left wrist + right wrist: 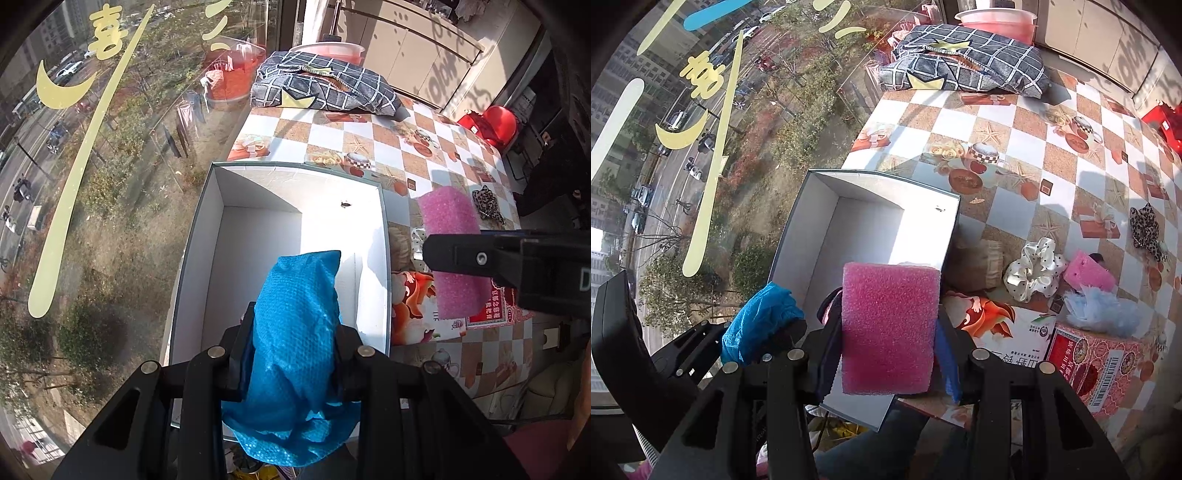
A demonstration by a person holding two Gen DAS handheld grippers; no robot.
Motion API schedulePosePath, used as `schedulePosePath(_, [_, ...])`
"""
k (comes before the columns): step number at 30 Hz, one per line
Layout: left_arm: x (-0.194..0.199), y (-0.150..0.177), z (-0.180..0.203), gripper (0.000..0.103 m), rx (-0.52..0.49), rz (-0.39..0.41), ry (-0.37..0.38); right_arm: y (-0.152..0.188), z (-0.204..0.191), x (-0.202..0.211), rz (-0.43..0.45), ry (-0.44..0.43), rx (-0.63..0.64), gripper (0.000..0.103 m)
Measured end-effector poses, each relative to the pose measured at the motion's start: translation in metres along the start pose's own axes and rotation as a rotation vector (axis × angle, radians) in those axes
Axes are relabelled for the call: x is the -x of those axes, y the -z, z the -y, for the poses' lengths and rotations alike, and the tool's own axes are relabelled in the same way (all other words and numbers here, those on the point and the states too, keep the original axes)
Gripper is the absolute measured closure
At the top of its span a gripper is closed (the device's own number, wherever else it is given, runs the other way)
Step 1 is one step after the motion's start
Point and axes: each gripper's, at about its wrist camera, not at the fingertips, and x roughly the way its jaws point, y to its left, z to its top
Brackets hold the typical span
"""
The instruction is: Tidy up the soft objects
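Observation:
My left gripper (293,354) is shut on a blue bubble-wrap bundle (295,350) and holds it over the near end of an open white box (384,236). My right gripper (886,354) is shut on a pink foam block (888,328), at the box's (790,236) near right edge. The pink block (452,251) and right gripper also show at the right of the left wrist view. The blue bundle (757,321) and left gripper show at lower left of the right wrist view. The box's inside looks empty.
On the checkered tablecloth (1015,110): a white dotted scrunchie (1034,273), a leopard scrunchie (1145,229), a small pink foam piece (1087,273), a pale blue fluffy item (1104,310) on a red carton (1100,365), a plaid pillow (967,62). A window bounds the left.

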Motion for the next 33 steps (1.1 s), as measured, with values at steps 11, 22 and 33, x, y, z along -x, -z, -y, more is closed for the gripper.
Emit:
schedulePosePath(11, [-0.002, 0.0, -0.004, 0.068, 0.012, -0.011, -0.003, -0.002, 0.0, -0.004, -0.01, -0.008, 0.003, 0.056])
schedulePosePath(22, [-0.009, -0.001, -0.005, 0.068, 0.008, -0.03, -0.03, -0.017, 0.0, -0.012, -0.025, -0.04, -0.014, 0.056])
schedulePosePath(33, [-0.013, -0.002, -0.01, 0.068, 0.033, -0.036, -0.042, -0.031, -0.018, -0.023, -0.041, -0.028, 0.052, 0.056])
